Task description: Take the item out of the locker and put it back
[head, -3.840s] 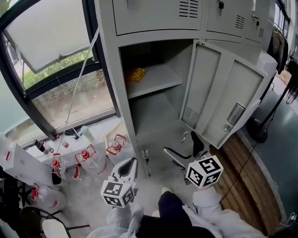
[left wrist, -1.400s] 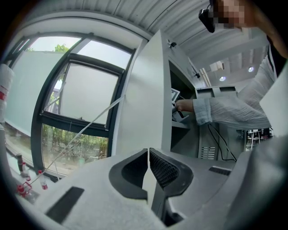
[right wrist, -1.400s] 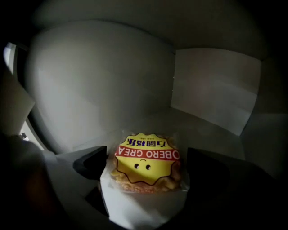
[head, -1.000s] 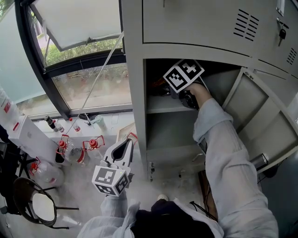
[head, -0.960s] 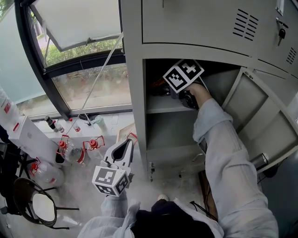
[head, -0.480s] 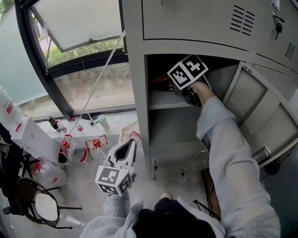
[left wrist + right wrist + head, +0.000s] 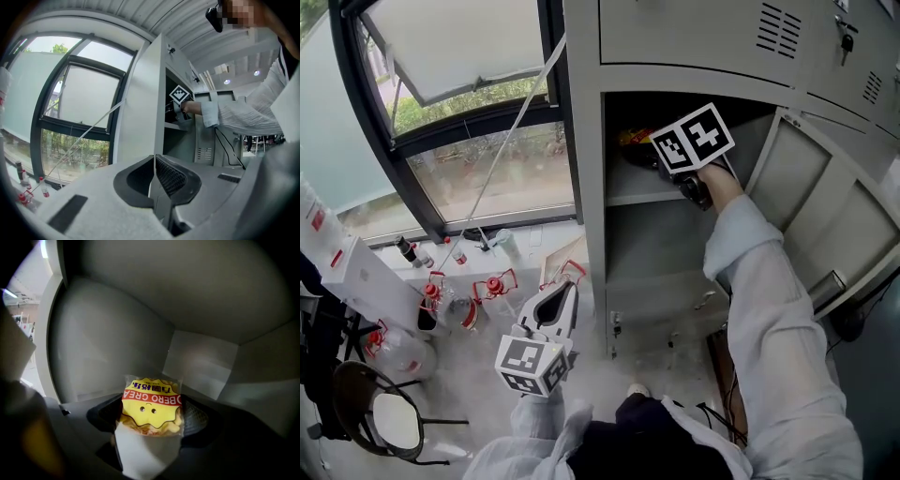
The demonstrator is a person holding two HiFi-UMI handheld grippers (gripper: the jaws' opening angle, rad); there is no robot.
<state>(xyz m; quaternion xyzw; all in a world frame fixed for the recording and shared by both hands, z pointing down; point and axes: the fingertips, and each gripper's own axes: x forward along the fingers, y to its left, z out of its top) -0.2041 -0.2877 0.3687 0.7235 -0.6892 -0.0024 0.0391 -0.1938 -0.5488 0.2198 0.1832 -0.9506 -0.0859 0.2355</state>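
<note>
At the lower centre of the right gripper view, the yellow snack packet [image 7: 151,401] is clamped between the jaws of the right gripper [image 7: 152,420], which have just been closing, inside the locker [image 7: 586,187].

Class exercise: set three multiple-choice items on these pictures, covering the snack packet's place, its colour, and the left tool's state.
1. Where is the snack packet? A on the floor; B inside the locker, between the right tool's jaws; C on the window ledge.
2. What is its main colour? A yellow; B blue; C green.
3. How do the left tool's jaws stand? A together, empty; B wide apart; C clamped on a bottle.
Key: 1 B, the right gripper view shows it between jaws that have just been closing, locker walls behind; 2 A, yellow with a red band; 3 A, its jaws meet on nothing.
</note>
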